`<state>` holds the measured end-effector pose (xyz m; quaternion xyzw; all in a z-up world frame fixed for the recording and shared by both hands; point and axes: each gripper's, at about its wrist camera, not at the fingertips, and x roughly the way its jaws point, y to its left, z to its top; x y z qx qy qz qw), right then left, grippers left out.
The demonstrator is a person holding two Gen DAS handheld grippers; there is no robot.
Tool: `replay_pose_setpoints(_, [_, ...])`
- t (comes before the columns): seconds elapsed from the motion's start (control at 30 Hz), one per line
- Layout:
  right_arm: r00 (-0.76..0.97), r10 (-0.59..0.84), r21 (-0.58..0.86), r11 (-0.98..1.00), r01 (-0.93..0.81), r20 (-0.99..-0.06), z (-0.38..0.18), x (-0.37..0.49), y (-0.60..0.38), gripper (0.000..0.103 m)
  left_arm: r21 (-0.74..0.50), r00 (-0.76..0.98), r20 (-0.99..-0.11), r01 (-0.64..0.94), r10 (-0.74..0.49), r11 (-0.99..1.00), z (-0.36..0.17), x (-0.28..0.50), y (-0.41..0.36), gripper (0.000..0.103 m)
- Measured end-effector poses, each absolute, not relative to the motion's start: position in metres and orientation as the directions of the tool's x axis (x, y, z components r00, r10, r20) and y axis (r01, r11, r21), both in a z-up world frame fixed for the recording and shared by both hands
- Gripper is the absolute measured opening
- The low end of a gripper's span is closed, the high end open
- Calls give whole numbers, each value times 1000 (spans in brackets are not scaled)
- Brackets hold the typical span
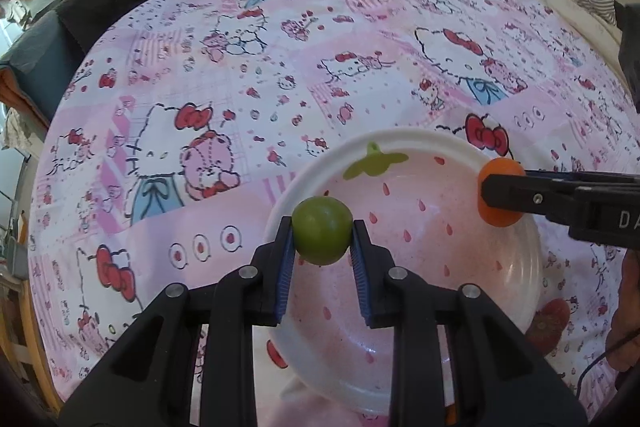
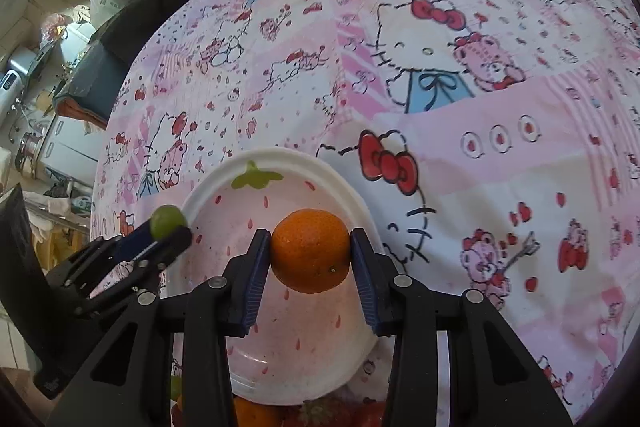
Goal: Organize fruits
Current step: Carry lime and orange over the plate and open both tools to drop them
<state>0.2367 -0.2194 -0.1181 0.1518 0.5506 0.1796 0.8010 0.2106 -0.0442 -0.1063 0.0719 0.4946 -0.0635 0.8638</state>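
While a pink cartoon-print bedsheet spreads wide beyond the strawberry-patterned bowl, left tool clamps a green fruit, right tool an orange.

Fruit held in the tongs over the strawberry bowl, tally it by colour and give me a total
Green: 1, the green fruit in the left tongs
Orange: 1, the orange in the right tongs
Total: 2, both above the empty bowl
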Motion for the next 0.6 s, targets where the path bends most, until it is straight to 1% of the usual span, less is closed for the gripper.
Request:
replay_pose_setpoints(0.2, [298,420,406,907,-109,-857,-129,238,-215,43,72,497,-867,198,-36,977,-111,215,-48,24])
replay_pose_setpoints(0.3, [292,423,409,906,-111,-858,-131,238,-214,43,89,486,-874,203,-21,975,-119,216,-49,24])
replay_pose_setpoints(0.6, [292,433,424,900,-99,-853,-130,238,-214,45,61,470,-882,182,-32,981,-127,217,-46,25])
